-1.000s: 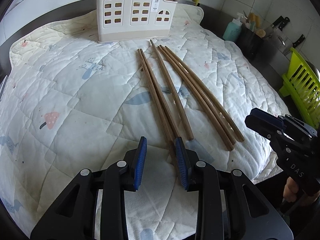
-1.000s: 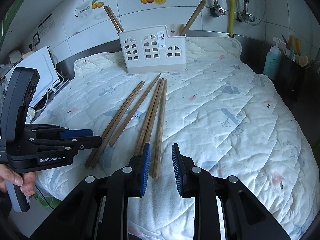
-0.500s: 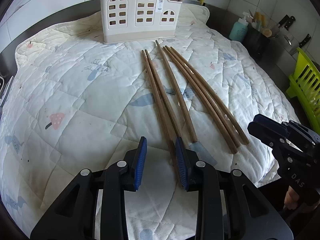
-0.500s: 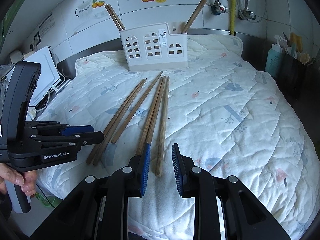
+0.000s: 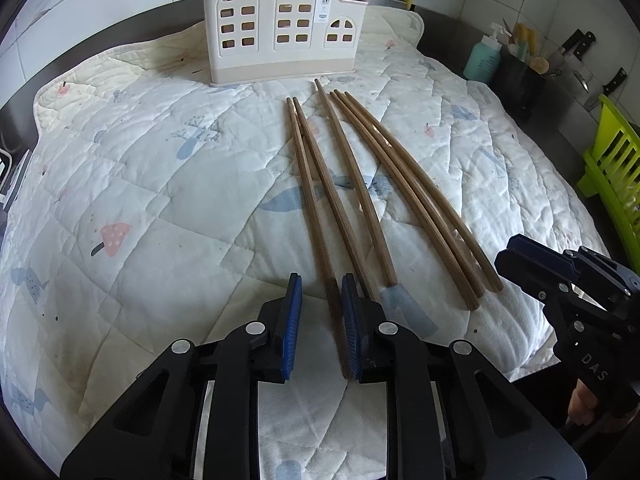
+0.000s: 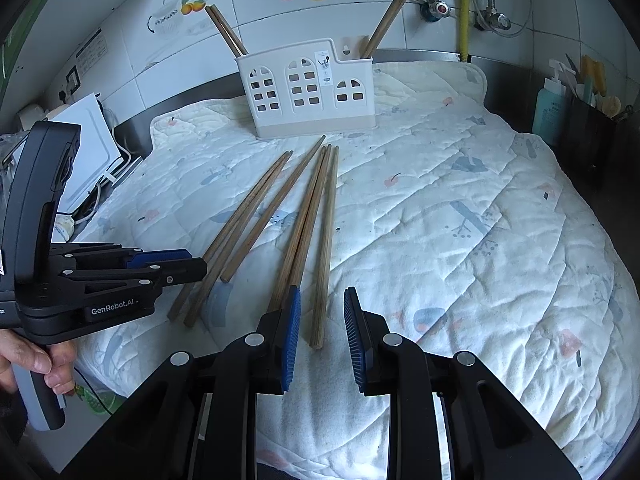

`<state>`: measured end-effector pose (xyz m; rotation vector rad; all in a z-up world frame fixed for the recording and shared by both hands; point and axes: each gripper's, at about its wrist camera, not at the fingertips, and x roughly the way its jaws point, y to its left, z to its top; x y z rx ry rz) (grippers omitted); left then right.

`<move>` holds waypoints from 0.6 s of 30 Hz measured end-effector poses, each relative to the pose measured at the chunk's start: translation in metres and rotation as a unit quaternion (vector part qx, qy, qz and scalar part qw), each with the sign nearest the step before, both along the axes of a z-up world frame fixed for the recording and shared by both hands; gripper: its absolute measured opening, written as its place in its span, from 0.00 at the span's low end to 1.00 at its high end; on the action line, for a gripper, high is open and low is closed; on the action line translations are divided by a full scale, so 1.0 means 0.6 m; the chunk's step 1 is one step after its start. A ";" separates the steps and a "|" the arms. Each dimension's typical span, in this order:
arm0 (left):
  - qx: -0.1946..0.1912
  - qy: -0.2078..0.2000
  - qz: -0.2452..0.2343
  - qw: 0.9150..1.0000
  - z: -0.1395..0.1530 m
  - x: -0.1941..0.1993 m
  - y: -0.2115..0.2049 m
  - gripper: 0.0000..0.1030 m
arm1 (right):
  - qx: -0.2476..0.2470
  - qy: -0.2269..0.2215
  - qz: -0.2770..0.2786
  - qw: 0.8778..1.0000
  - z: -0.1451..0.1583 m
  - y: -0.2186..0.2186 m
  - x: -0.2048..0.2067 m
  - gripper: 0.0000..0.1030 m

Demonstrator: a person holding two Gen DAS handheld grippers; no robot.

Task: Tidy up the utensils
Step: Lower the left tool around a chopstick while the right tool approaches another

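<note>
Wooden chopsticks [image 5: 340, 200], six counted, are laid on the quilted mat [image 5: 140, 200] with their long axes running near to far, thin tips pointing toward the cream utensil holder [image 5: 280, 32] at the far edge. They are grouped as a left pair, a single one and a right trio (the trio lies close together). The left gripper [image 5: 318, 320] is held with its jaws apart, straddling the near butt end of the leftmost stick; nothing is clamped. The right gripper [image 6: 320, 336] is likewise open, with the rightmost stick's butt lying between its pads. Three more sticks are already seen standing in the holder: two at its left end, one at its right.
</note>
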<state>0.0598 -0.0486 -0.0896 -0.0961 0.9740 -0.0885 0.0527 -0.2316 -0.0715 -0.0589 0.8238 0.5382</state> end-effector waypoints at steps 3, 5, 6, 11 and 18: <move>-0.002 0.001 -0.004 1.000 0.000 0.000 -0.004 0.16 | 0.001 0.004 0.000 1.000 -0.004 -0.001 0.002 0.22; -0.004 0.005 -0.011 1.000 -0.003 0.000 -0.010 0.16 | 0.000 0.005 0.000 1.000 -0.007 -0.001 0.002 0.22; -0.002 0.004 -0.011 1.000 -0.004 0.000 -0.012 0.16 | 0.000 0.007 0.000 1.000 -0.008 0.000 0.003 0.22; -0.003 0.005 -0.008 1.000 -0.005 0.003 -0.011 0.15 | -0.003 0.014 -0.002 1.000 -0.019 0.001 0.006 0.21; -0.007 0.010 -0.002 1.000 -0.005 0.007 -0.010 0.15 | -0.009 0.016 -0.003 1.000 -0.025 0.007 0.014 0.16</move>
